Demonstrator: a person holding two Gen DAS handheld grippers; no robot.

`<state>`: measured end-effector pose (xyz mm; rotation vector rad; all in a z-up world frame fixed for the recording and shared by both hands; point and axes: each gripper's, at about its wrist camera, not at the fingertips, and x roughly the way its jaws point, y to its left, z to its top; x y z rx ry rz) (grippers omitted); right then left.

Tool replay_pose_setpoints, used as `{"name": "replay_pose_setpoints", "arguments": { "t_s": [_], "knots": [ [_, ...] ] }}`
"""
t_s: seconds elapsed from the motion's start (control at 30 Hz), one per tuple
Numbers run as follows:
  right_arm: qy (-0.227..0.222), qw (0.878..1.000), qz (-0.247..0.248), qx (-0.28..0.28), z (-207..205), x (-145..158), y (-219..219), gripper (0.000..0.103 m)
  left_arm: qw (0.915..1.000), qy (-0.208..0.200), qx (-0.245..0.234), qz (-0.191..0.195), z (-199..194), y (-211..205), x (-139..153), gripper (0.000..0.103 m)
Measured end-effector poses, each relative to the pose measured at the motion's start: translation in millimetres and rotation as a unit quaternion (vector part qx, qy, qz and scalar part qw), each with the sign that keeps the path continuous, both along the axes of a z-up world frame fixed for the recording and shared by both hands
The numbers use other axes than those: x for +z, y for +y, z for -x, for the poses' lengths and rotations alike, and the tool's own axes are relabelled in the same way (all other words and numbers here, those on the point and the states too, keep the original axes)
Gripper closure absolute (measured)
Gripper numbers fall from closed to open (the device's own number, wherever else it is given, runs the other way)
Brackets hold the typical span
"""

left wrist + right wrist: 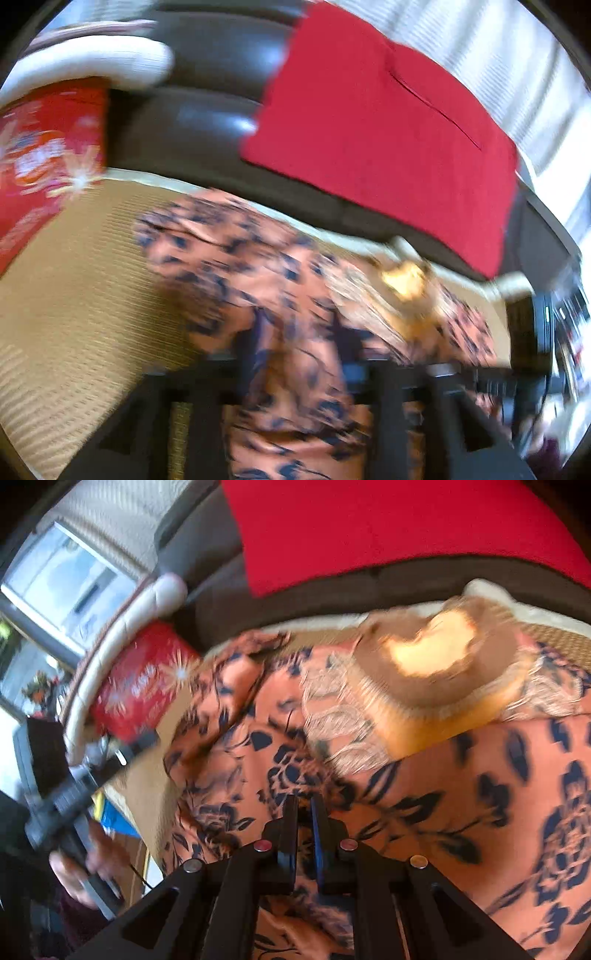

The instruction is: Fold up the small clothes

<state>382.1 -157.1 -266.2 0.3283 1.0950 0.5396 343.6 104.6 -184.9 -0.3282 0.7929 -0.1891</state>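
Note:
An orange garment (pixel 266 266) with a dark blue flower print lies rumpled on a woven tan mat (pixel 74 295). Its neck end carries pale lace and a blurred brown round patch with a cream spot (pixel 436 653). In the left wrist view my left gripper (pixel 299 369) has its dark fingers wide apart, and the cloth runs between them. The right wrist view shows my right gripper (pixel 304 812) shut on a fold of the garment (pixel 480 794). The left gripper (pixel 144 742), held by a person's hand (pixel 85 867), sits at the garment's left edge.
A plain red cushion (pixel 369 129) leans on a dark sofa back (pixel 207 122) behind the mat. A red patterned cushion (pixel 44 158) and a white padded rim (pixel 92 66) stand at the left. A window (pixel 66 579) is beyond them.

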Motion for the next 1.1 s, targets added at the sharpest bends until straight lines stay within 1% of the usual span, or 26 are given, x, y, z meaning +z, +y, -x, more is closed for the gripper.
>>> {"name": "replay_pose_setpoints", "arguments": {
  "t_s": [0.03, 0.07, 0.13, 0.17, 0.2, 0.23, 0.3, 0.37, 0.4, 0.47, 0.5, 0.53, 0.57, 0.6, 0.63, 0.67, 0.7, 0.73, 0.77, 0.8, 0.83, 0.87, 0.9, 0.97, 1.03, 1.1],
  "knots": [
    [0.009, 1.000, 0.009, 0.008, -1, -6, 8, 0.093, 0.9998, -0.001, 0.020, -0.001, 0, 7, -1, 0.038],
    [0.028, 0.999, 0.032, 0.021, -3, -18, 19, 0.093, 0.9992, 0.002, 0.041, 0.001, -1, 14, -3, 0.038],
    [0.044, 0.996, 0.064, 0.030, -6, -33, 32, 0.092, 0.9979, 0.015, 0.063, 0.006, -6, 22, -9, 0.037],
    [0.037, 0.997, 0.065, 0.029, -5, -32, 33, 0.092, 0.9972, 0.025, 0.070, 0.004, -10, 22, -14, 0.036],
    [0.036, 0.997, 0.061, 0.028, -6, -29, 33, 0.093, 0.9968, 0.036, 0.072, 0.000, -16, 22, -19, 0.032],
    [0.033, 0.998, 0.047, 0.026, -6, -24, 30, 0.093, 0.9961, 0.048, 0.074, -0.004, -18, 23, -22, 0.028],
    [0.008, 1.000, 0.016, 0.014, -4, -12, 21, 0.093, 0.9944, 0.071, 0.079, -0.001, -25, 23, -30, 0.025],
    [-0.027, 0.999, -0.018, 0.003, 0, 1, 11, 0.093, 0.9912, 0.098, 0.088, 0.017, -33, 26, -41, 0.024],
    [-0.053, 0.998, -0.037, -0.005, 4, 10, 5, 0.093, 0.9872, 0.121, 0.098, 0.036, -38, 30, -50, 0.023],
    [-0.095, 0.994, -0.050, -0.023, 11, 24, -5, 0.090, 0.9800, 0.147, 0.115, 0.069, -40, 39, -64, 0.023],
    [-0.104, 0.993, -0.054, -0.027, 12, 27, -7, 0.083, 0.9771, 0.146, 0.127, 0.088, -40, 44, -67, 0.023],
    [-0.107, 0.992, -0.056, -0.032, 12, 28, -9, 0.073, 0.9760, 0.128, 0.138, 0.108, -39, 48, -67, 0.023],
    [-0.107, 0.992, -0.056, -0.039, 12, 27, -12, 0.068, 0.9748, 0.127, 0.137, 0.122, -40, 50, -68, 0.023],
    [-0.105, 0.992, -0.052, -0.050, 11, 25, -14, 0.053, 0.9723, 0.128, 0.135, 0.142, -41, 51, -70, 0.023],
    [-0.105, 0.992, -0.049, -0.054, 12, 24, -16, 0.038, 0.9714, 0.121, 0.140, 0.149, -41, 52, -70, 0.024],
    [-0.113, 0.990, -0.046, -0.066, 15, 25, -21, 0.037, 0.9721, 0.116, 0.142, 0.147, -41, 51, -70, 0.029],
    [-0.120, 0.989, -0.044, -0.071, 16, 26, -23, 0.037, 0.9729, 0.114, 0.140, 0.144, -42, 49, -70, 0.056],
    [-0.124, 0.988, -0.043, -0.075, 16, 28, -26, 0.037, 0.9749, 0.114, 0.133, 0.137, -44, 45, -71, 0.092],
    [-0.128, 0.987, -0.044, -0.082, 18, 30, -28, 0.037, 0.9773, 0.112, 0.128, 0.126, -46, 40, -70, 0.096],
    [-0.133, 0.986, -0.046, -0.090, 19, 32, -31, 0.037, 0.9809, 0.102, 0.121, 0.113, -47, 34, -66, 0.095],
    [-0.135, 0.985, -0.047, -0.099, 17, 34, -34, 0.037, 0.9868, 0.085, 0.108, 0.085, -46, 22, -60, 0.095],
    [-0.134, 0.983, -0.048, -0.111, 16, 35, -39, 0.037, 0.9906, 0.072, 0.097, 0.065, -45, 11, -50, 0.095],
    [-0.132, 0.983, -0.052, -0.118, 16, 35, -43, 0.037, 0.9943, 0.054, 0.079, 0.046, -43, -1, -41, 0.095],
    [-0.125, 0.981, -0.068, -0.133, 16, 39, -57, 0.037, 0.9988, 0.021, 0.037, 0.024, -37, -26, -28, 0.095],
    [-0.115, 0.979, -0.092, -0.141, 15, 39, -67, 0.037, 0.9999, -0.005, -0.013, -0.002, -27, -57, -17, 0.095],
    [-0.107, 0.977, -0.113, -0.147, 14, 39, -75, 0.037, 0.9947, -0.019, -0.083, -0.058, -14, -100, -13, 0.095]
  ]
}}
